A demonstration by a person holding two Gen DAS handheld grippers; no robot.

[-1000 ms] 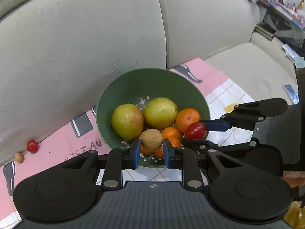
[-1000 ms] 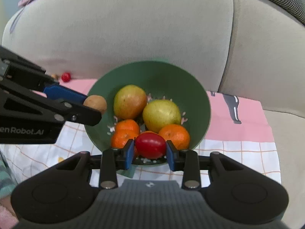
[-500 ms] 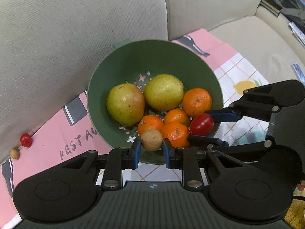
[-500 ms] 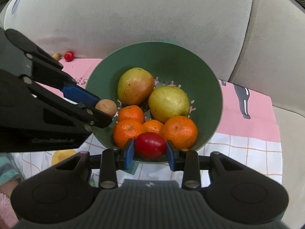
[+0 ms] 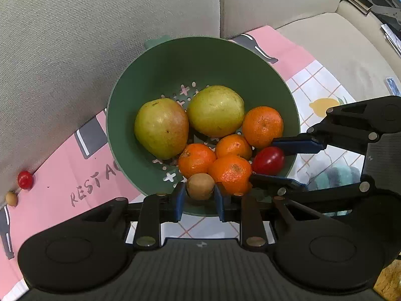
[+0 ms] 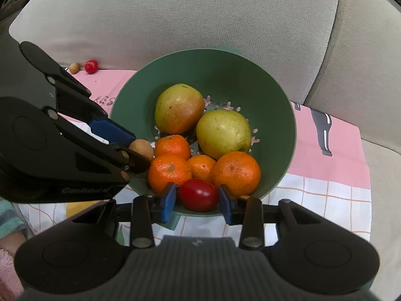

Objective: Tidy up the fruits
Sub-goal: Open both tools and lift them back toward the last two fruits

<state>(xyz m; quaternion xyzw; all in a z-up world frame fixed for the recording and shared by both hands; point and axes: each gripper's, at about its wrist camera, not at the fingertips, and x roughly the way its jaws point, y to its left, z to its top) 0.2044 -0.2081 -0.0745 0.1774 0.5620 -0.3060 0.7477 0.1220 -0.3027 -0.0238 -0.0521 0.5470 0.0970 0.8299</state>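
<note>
A green colander bowl (image 5: pixel 200 57) (image 6: pixel 225 67) sits on a pink cloth against the sofa back. It holds two yellow-green pears (image 5: pixel 215 111) and several tangerines (image 5: pixel 262 126). My left gripper (image 5: pixel 199 190) (image 6: pixel 136 148) is shut on a small brown round fruit (image 5: pixel 200 186) (image 6: pixel 141 148), just inside the bowl's near wall beside the tangerines. My right gripper (image 6: pixel 198 197) (image 5: pixel 273 160) has its jaws opening around a red cherry tomato (image 6: pixel 198 195) (image 5: pixel 268 160). Thin gaps show at both pads, and the tomato lies at the bowl's near edge against the tangerines.
A loose red cherry tomato (image 5: pixel 25 179) (image 6: pixel 91 66) and a small brown fruit (image 5: pixel 11 199) (image 6: pixel 74 67) lie on the pink cloth (image 5: pixel 62 175) at the foot of the sofa back (image 5: pixel 100 25). A checked part of the cloth (image 6: pixel 325 195) lies before the bowl. A striped sleeve (image 6: pixel 10 220) shows at lower left.
Both grippers have come down closer over the bowl. The brown fruit sank from above the tangerines to the bowl's near wall. The right pads have parted slightly from the red tomato.
</note>
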